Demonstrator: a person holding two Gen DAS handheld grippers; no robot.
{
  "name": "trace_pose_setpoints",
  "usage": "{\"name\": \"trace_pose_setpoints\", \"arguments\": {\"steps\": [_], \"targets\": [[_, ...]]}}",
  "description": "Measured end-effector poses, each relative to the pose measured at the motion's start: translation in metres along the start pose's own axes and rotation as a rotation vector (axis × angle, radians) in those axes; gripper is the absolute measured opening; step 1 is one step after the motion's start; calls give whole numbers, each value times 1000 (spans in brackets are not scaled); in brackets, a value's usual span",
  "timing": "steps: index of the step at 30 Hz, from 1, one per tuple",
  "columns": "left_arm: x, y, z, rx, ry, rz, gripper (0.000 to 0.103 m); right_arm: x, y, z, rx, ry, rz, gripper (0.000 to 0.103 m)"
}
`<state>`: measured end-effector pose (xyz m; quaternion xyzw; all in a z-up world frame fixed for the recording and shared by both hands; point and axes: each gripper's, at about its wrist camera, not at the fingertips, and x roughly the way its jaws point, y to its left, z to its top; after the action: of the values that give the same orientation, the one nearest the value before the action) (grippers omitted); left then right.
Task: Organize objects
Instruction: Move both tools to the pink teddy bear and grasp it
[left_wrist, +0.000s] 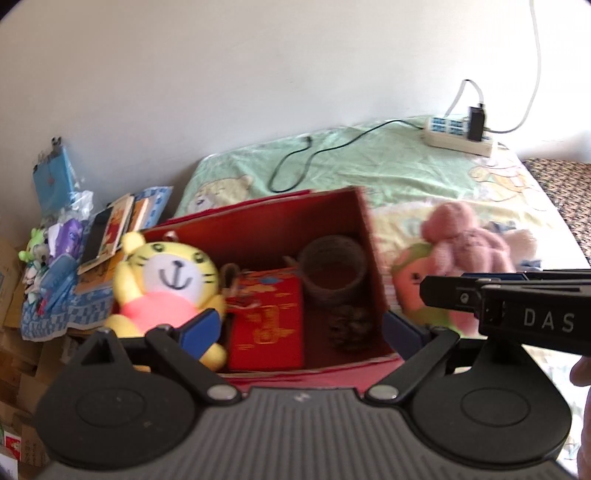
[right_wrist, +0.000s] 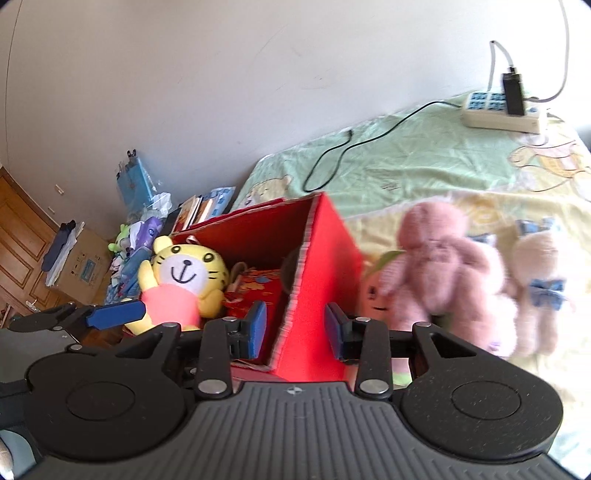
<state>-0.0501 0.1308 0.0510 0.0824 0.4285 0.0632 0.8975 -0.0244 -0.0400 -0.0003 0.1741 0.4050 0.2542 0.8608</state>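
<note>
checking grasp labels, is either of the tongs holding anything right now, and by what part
Nothing is held. The left tongs stand open over the red box; the right tongs are open astride its right wall.

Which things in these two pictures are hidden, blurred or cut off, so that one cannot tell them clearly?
- Brown cup in the red box: right wrist view, mostly hidden by the box wall.
- Dark lump on the box floor: left wrist view, too blurred to identify.
- Peach toy: both views, partly covered by the pink bear.
- Pale bear: right wrist view, blurred.
- Right gripper: left wrist view, fingertips outside the picture.
</note>
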Motion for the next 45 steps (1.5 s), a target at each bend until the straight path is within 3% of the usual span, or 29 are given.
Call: {"name": "trace_pose_setpoints", "arguments": {"steps": [11,16,23,30,37,45], "targets": [[-2,-69,-14,53,21,-169,93,-41,-62,-14,74,-29,-69,39],[-3,-93,-16,64,-19,-272,91,-49,-92,-18,134,-42,-74,39],[8,-119,-10,81,-77,-333,91,-43,-130,-10,233,-41,-47,40],[38,-128,-2,57,-46,-355,95,-25,-156,-3,318,-6,35,40],[67,-131,4,31,15,-368,95,12,-171,9,371,78,173,40],[92,-128,7,-2,75,-346,95,32,-172,14,370,119,211,40]]}}
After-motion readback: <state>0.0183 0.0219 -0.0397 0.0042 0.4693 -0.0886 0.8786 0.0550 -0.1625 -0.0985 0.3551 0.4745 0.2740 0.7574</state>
